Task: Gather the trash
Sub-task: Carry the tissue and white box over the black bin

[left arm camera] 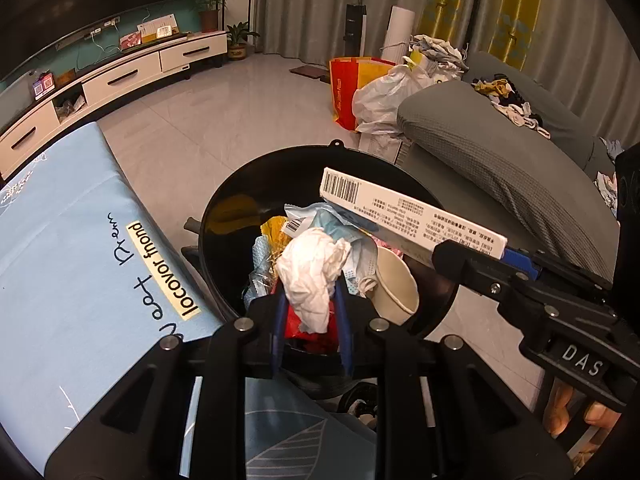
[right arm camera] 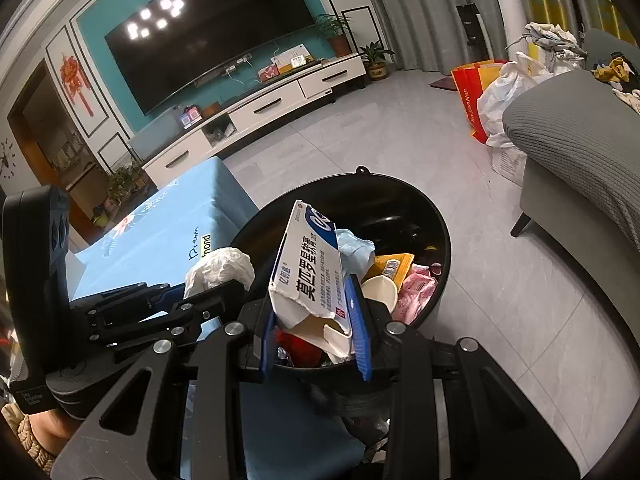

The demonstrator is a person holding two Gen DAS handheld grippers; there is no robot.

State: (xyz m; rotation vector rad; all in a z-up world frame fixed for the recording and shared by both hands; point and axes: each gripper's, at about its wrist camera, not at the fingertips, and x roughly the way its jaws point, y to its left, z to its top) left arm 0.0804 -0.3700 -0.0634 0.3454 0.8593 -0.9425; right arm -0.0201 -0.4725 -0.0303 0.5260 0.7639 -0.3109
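Above a black trash bin (left arm camera: pixel 224 216), the left claw (left arm camera: pixel 310 312) grips crumpled white tissue (left arm camera: pixel 312 268); the right claw (right arm camera: pixel 316 320) clamps a torn medicine box (right arm camera: pixel 308 264)

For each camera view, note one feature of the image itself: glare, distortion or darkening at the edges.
Left wrist view: fisheye bends the TV cabinet into a curve, and the corners go black. Right wrist view: ceiling lights glare as white spots on the dark TV screen; the box in the right tool is sharp enough that its print shows clearly.
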